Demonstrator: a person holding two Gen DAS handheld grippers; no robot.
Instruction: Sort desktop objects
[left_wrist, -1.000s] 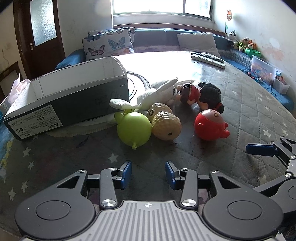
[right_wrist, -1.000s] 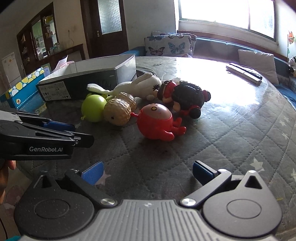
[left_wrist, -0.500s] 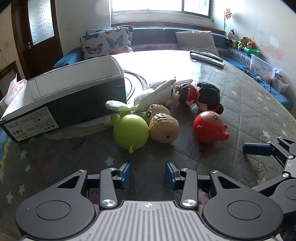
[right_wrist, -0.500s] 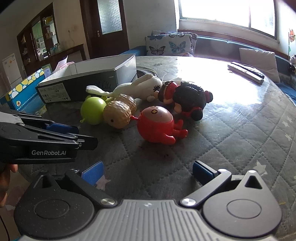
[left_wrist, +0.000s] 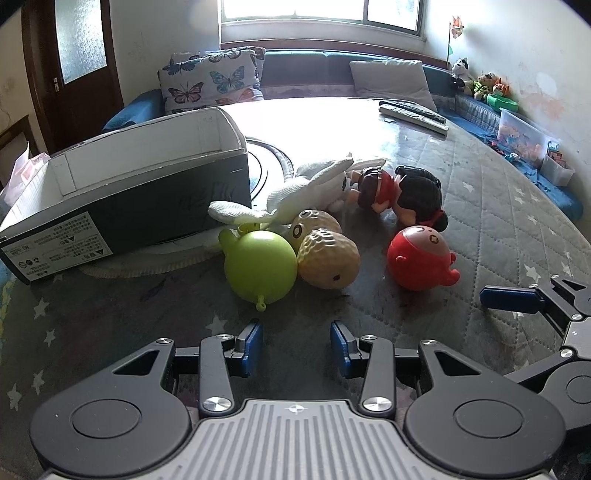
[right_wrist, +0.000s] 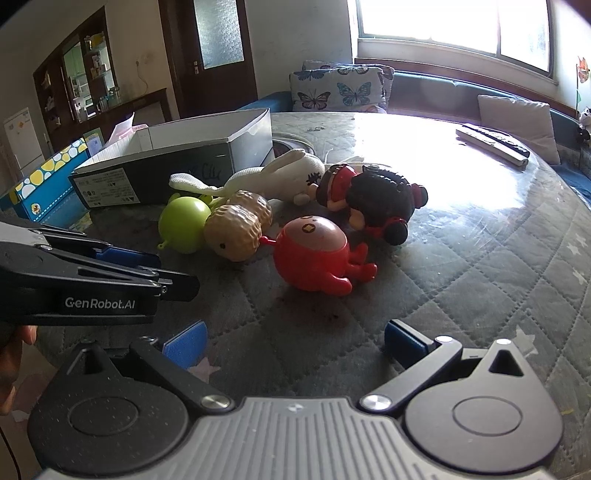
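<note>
A cluster of toys lies mid-table on the quilted cover: a green round toy (left_wrist: 260, 269) (right_wrist: 183, 223), a tan peanut toy (left_wrist: 325, 254) (right_wrist: 236, 229), a red round toy (left_wrist: 419, 258) (right_wrist: 314, 254), a black-haired doll (left_wrist: 406, 195) (right_wrist: 373, 199) and a white plush rabbit (left_wrist: 314, 188) (right_wrist: 280, 177). An open grey box (left_wrist: 129, 192) (right_wrist: 177, 162) stands left of them. My left gripper (left_wrist: 295, 341) is open, a short way in front of the green toy and the peanut. My right gripper (right_wrist: 295, 343) is open wide, in front of the red toy. Neither holds anything.
Two remote controls (left_wrist: 413, 112) lie at the table's far right. A butterfly pillow (left_wrist: 210, 83) and a bench sit behind the table. A clear bin of small toys (left_wrist: 521, 134) stands off the right edge, a blue-and-yellow box (right_wrist: 48, 177) off the left.
Both grippers have drifted slightly closer to the toys. The toys and the box have not moved, and both sets of jaws are as wide as before.
</note>
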